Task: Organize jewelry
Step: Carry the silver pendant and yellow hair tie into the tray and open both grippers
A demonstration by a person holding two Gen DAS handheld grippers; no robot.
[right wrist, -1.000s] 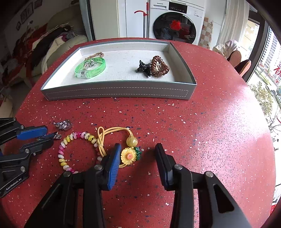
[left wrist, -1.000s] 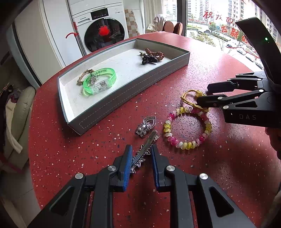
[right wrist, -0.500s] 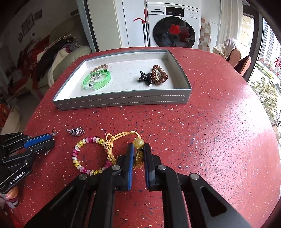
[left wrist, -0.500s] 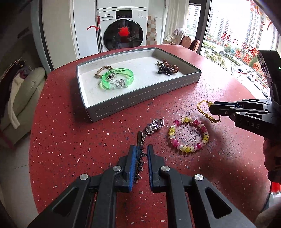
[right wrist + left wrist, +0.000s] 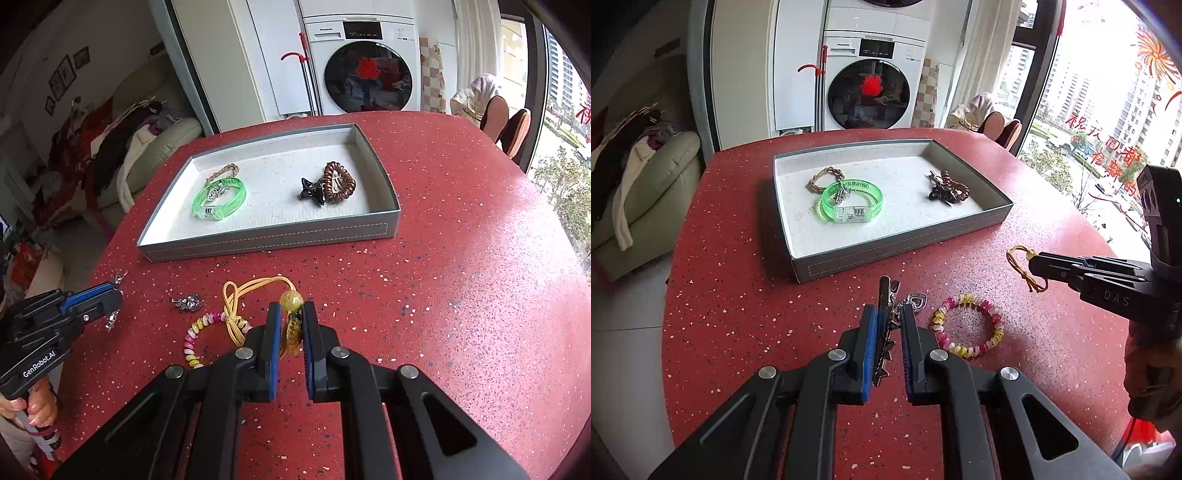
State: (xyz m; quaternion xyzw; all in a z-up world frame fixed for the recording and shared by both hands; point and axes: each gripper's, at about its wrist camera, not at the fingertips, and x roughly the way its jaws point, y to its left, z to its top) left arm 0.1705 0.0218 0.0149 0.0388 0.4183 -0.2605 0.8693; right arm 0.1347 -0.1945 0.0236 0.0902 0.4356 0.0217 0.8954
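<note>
Right gripper (image 5: 290, 332) clamps the yellow hair tie (image 5: 258, 288) above the table (image 5: 461, 295)

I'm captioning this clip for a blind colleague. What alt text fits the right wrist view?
The right gripper is shut on a yellow cord hair tie above a red speckled table. Beyond it, a grey tray holds a green bracelet. The left gripper grips a silver clip at left.

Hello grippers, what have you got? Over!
Left gripper shut on silver clip. Right gripper shut on yellow hair tie. Tray ahead, path open. Bead bracelet waits on table.
</note>
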